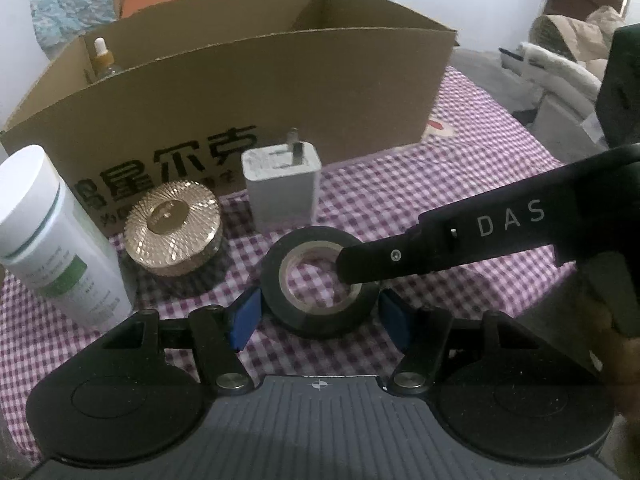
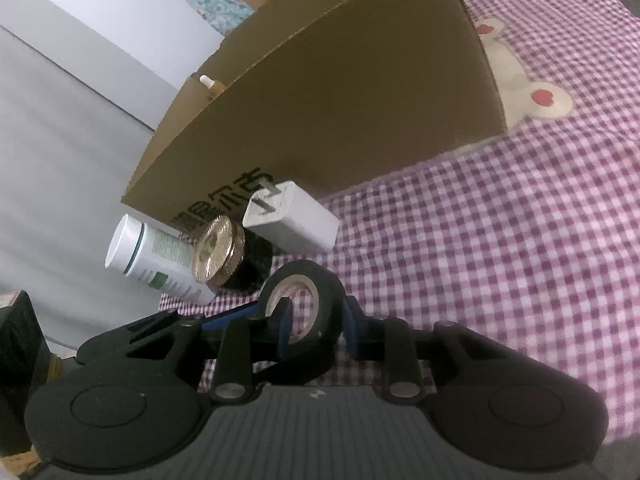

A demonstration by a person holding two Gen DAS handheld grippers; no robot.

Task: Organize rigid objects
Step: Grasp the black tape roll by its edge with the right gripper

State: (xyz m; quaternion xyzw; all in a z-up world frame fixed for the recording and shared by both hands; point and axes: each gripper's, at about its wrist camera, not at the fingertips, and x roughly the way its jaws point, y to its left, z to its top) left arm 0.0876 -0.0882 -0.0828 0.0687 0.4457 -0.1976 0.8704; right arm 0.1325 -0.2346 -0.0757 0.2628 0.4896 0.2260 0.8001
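Checked cloth w/ box, charger, tape, jar, bottle.

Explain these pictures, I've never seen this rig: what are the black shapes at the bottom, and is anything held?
No robot arm: a person holds a two-finger gripper in each hand, with a fisheye camera on each looking along its fingers. The black shapes below are each gripper's body. The left wrist view shows the left gripper straddling the black tape roll; whether it squeezes is unclear. The right wrist view shows the right gripper pinching the roll's wall, one finger inside the hole. On the checked cloth stand a white bottle, gold-lidded jar and white charger, before a cardboard box.
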